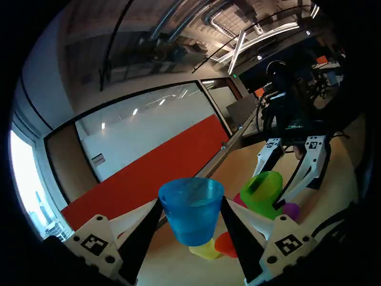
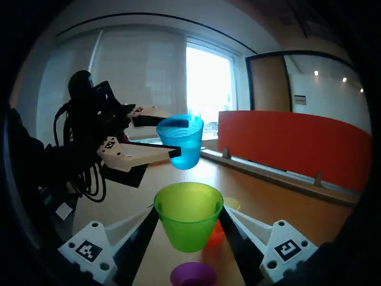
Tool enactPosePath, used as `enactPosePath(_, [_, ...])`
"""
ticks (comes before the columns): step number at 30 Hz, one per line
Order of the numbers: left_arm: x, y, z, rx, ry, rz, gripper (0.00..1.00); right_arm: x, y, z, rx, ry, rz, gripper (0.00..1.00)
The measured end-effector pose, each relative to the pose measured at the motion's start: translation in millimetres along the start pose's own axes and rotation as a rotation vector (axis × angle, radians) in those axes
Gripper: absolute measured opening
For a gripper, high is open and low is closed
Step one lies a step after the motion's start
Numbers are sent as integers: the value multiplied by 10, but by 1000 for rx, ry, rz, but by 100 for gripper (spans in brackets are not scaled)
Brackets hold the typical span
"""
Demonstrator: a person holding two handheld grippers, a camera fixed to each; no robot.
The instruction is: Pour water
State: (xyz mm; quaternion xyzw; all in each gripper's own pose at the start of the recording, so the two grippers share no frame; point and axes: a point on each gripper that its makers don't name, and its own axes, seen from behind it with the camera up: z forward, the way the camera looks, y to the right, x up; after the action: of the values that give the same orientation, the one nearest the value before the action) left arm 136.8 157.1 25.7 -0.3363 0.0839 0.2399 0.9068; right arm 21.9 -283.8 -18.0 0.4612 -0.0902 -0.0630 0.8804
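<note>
My left gripper is shut on a translucent blue cup held upright above the table, with water in its lower part. In the right gripper view that blue cup hangs higher and farther off, clamped by the left gripper. My right gripper is shut on a lime green cup, upright and lower down. The left gripper view has the green cup tilted to the right of the blue one, between the right gripper's fingers.
On the wooden table stand a yellow cup, an orange cup and a purple cup below the held cups. A red partition runs along the table's far edge. A dark-sleeved arm holds the left gripper.
</note>
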Motion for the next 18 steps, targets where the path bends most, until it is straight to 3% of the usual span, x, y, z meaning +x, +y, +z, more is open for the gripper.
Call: enactPosePath(18, [124, 37, -12, -24, -4, 145, 85, -8, -89, 134, 31, -14, -19, 90])
